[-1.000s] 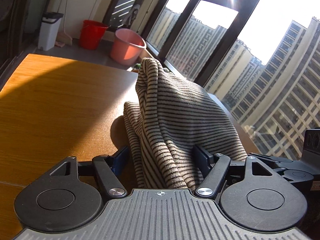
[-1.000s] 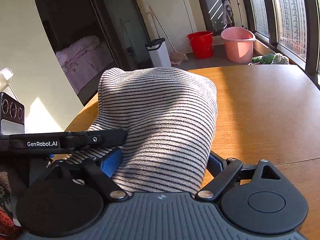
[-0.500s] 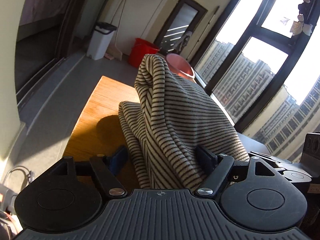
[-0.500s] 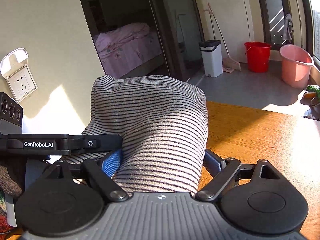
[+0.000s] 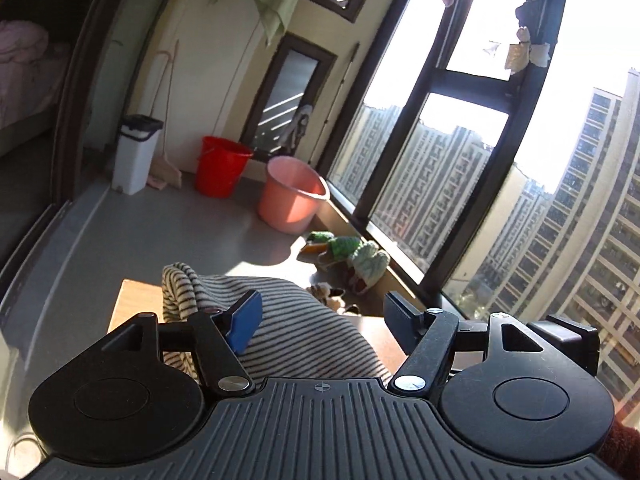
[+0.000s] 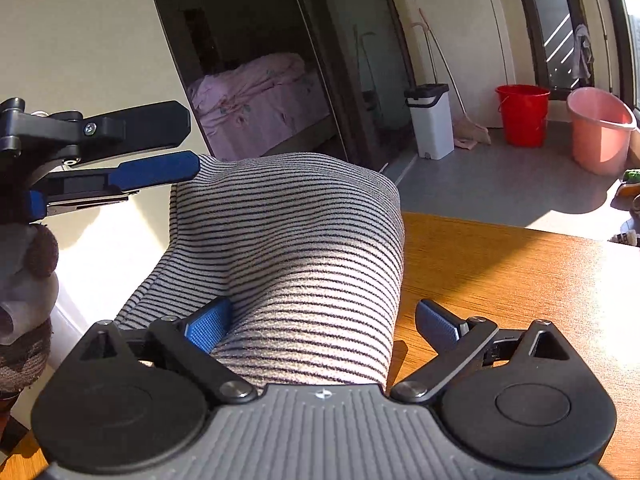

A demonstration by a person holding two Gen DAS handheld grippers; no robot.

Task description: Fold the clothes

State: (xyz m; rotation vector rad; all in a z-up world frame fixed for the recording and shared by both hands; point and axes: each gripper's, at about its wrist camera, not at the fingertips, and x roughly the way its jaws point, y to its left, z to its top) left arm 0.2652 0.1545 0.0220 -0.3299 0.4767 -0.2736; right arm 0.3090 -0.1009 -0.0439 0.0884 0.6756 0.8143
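Both tongs gape: left tongs [image 5: 322, 316] above the striped cloth [image 6: 304, 248], right tongs [image 6: 322, 322] astride it, hiding the surface [image 6: 500, 272]; buckets [image 6: 522, 114] beyond.

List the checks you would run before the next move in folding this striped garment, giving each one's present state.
1. Left tool open, holding nothing: ok.
2. Right tool open: ok; the cloth touches one pad, with a gap at the other.
3. Striped garment lying flat: not ok, it bulges up.
4. Garment wholly on the wooden table: cannot tell, its near edge is hidden.
5. Bare table surface beside the garment: ok.
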